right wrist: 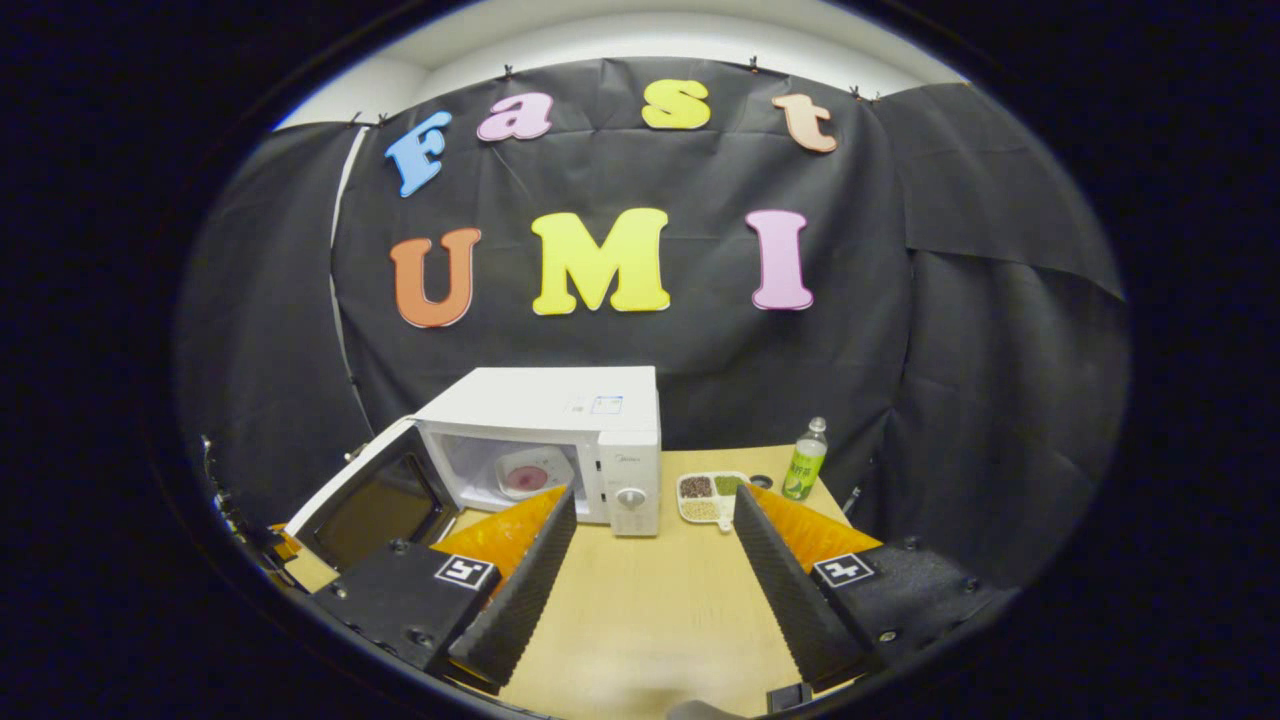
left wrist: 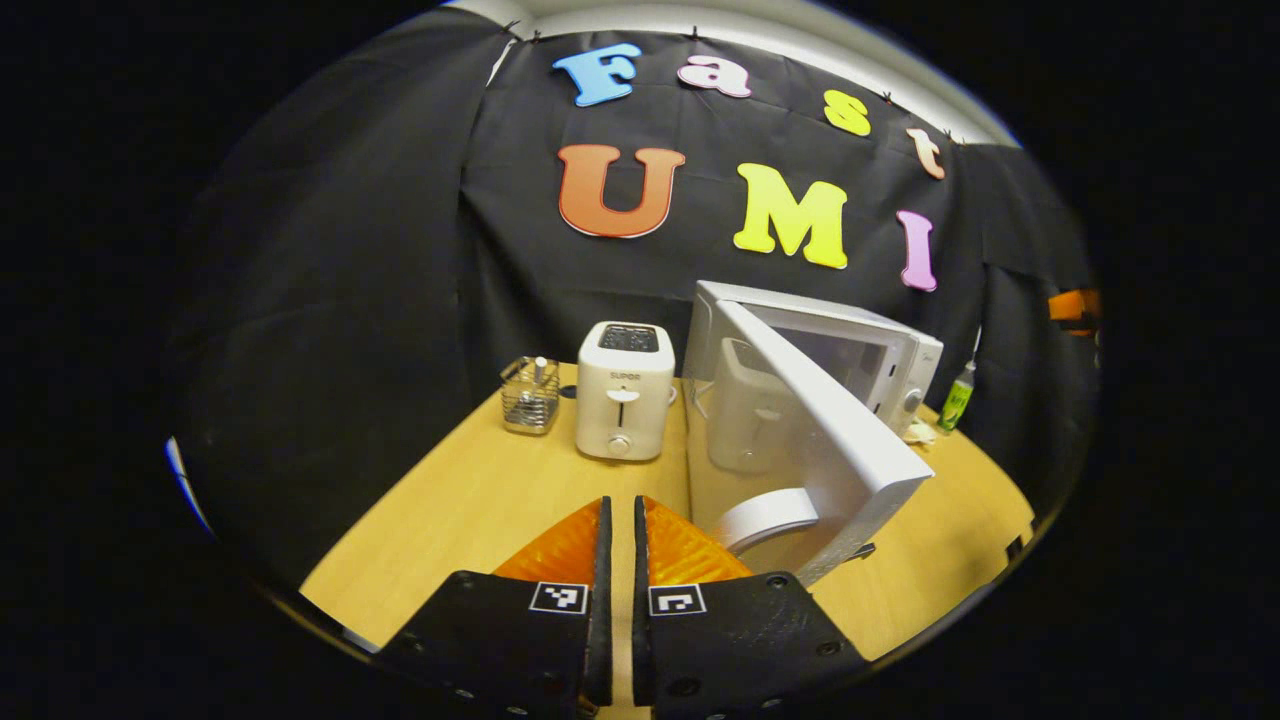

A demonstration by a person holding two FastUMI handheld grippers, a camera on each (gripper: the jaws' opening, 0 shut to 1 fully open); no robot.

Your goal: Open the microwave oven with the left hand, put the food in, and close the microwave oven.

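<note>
One microwave [right wrist: 545, 440] door [right wrist: 375, 500] open, plate [right wrist: 525, 472] inside

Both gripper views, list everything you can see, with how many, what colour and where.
microwave: one, white, back of the table, door swung open
plate: one, pale with a pink centre, inside the microwave
toaster: one, white, left of the microwave
wire basket: one, metal, left of the toaster
divided tray: one, white, holding food, right of the microwave
bottle: one, green, right of the tray
table: one, light wood
left gripper: shut, empty
right gripper: open, empty
</note>
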